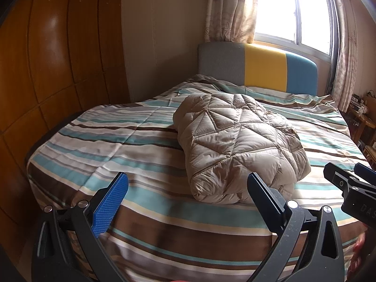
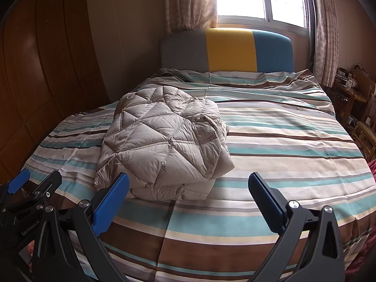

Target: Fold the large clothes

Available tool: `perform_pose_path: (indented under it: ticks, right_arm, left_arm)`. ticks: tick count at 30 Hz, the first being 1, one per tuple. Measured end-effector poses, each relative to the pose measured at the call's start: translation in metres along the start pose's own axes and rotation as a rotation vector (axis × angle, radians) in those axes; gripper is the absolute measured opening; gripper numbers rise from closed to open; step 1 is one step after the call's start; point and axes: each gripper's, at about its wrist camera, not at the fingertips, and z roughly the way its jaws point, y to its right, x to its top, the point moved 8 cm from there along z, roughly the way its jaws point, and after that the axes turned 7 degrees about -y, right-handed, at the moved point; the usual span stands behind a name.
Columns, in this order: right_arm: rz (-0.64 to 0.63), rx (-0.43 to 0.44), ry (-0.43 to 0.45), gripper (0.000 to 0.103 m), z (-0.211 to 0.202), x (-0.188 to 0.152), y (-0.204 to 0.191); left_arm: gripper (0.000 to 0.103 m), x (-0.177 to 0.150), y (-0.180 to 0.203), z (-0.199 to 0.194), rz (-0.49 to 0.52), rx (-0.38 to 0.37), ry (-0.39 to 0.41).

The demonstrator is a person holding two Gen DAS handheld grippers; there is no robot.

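A beige quilted down jacket (image 1: 237,145) lies folded in a thick bundle on the striped bedspread (image 1: 117,141); it also shows in the right wrist view (image 2: 162,143). My left gripper (image 1: 188,181) is open and empty, held above the near edge of the bed, just short of the jacket. My right gripper (image 2: 189,181) is open and empty too, to the right of the jacket's near end. The right gripper shows at the right edge of the left wrist view (image 1: 347,178), and the left gripper at the left edge of the right wrist view (image 2: 35,183).
A grey, yellow and blue headboard (image 2: 230,51) stands at the far end under a bright window with curtains. A wooden wardrobe (image 1: 47,70) runs along the left. Wooden furniture and a chair (image 2: 362,117) stand at the right of the bed.
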Motion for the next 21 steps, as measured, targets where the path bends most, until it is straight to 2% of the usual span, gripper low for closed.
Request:
perform_pose_path:
  ticks: [6,10,21]
  right_arm:
    - [0.007,0.004,-0.006,0.101,0.001,-0.001,0.001]
    - [0.009,0.003,-0.008,0.101,0.002,-0.002,0.002]
    - [0.026,0.011,-0.047,0.101,0.016,-0.008,0.007]
  left_arm:
    - [0.1,-0.004,-0.001,0.001,-0.04,-0.008,-0.022]
    - [0.1,-0.005,0.0,0.003,-0.031,-0.001,-0.024]
    - [0.1,-0.015,-0.003,0.023,-0.037,-0.013,-0.111]
